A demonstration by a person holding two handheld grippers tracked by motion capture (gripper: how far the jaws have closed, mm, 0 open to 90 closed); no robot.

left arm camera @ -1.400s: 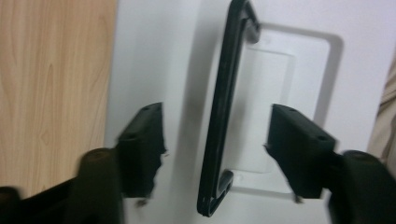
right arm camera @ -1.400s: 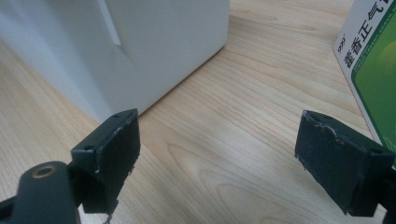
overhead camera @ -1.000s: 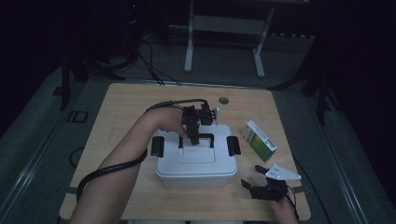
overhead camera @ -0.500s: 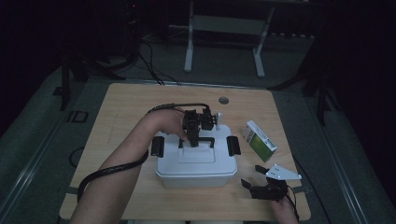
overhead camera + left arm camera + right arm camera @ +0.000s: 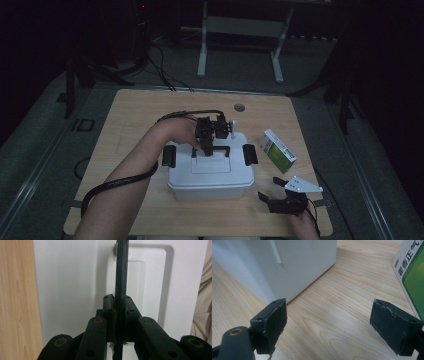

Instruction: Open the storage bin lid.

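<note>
Two grippers in play: the left gripper (image 5: 209,151), jaws just closing, clamps the black handle (image 5: 122,277) atop the white box (image 5: 210,172) mid-desk (image 5: 130,115); right gripper (image 5: 280,202) rests wide open beside it.

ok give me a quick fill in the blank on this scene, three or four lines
1. The left gripper is shut on the black ____ of the white box.
2. The right gripper rests on the table with its jaws ____.
3. The carton beside the white box is white and ____.
4. Black latches sit on ____ sides of the box lid.

Missing words: handle; open; green; two
</note>
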